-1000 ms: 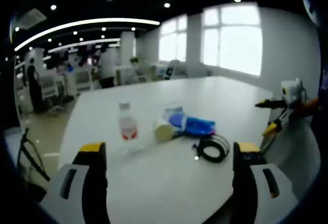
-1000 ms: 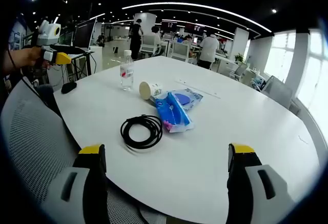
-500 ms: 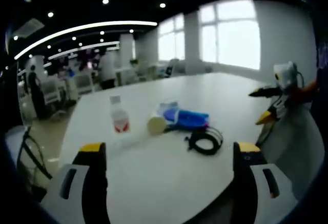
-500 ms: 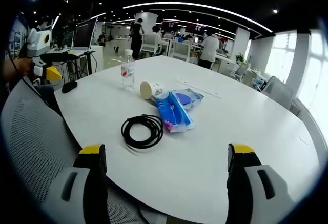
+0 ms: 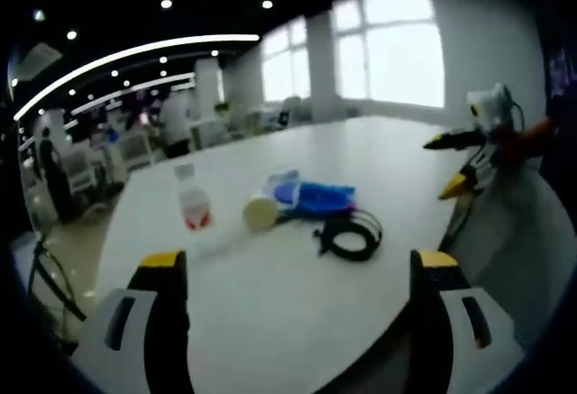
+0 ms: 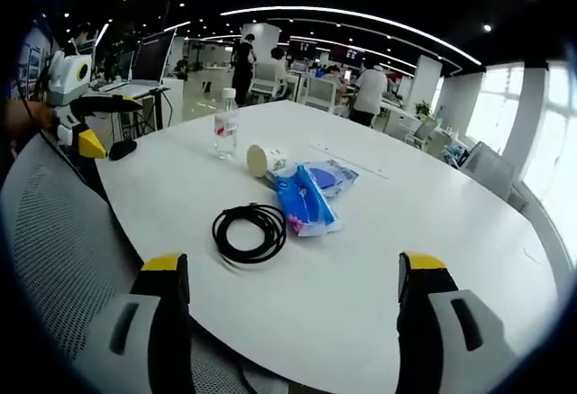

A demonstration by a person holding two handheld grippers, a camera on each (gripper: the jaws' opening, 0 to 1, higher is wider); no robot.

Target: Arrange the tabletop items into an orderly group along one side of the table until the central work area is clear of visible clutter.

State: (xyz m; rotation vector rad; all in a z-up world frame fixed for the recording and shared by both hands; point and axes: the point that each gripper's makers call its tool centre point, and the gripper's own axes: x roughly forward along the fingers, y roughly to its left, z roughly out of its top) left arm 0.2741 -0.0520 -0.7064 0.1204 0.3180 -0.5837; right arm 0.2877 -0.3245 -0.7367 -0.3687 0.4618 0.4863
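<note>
Meanwhile, both views have merely drifted; left gripper [image 5: 293, 277] and right gripper [image 6: 293, 277] gape empty, coiled black cable [image 6: 250, 232] mid-frame, untouched.

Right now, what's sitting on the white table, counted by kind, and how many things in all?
Water bottle: 1
Paper cup, lying on its side: 1
Blue packet: 1
Black coiled cable: 1
Black mouse at the table's edge: 1
Total: 5

bottle [image 6: 225, 124], cup [image 6: 262, 159], packet [image 6: 308, 196], cable [image 6: 250, 232] on table [image 6: 433, 205]
</note>
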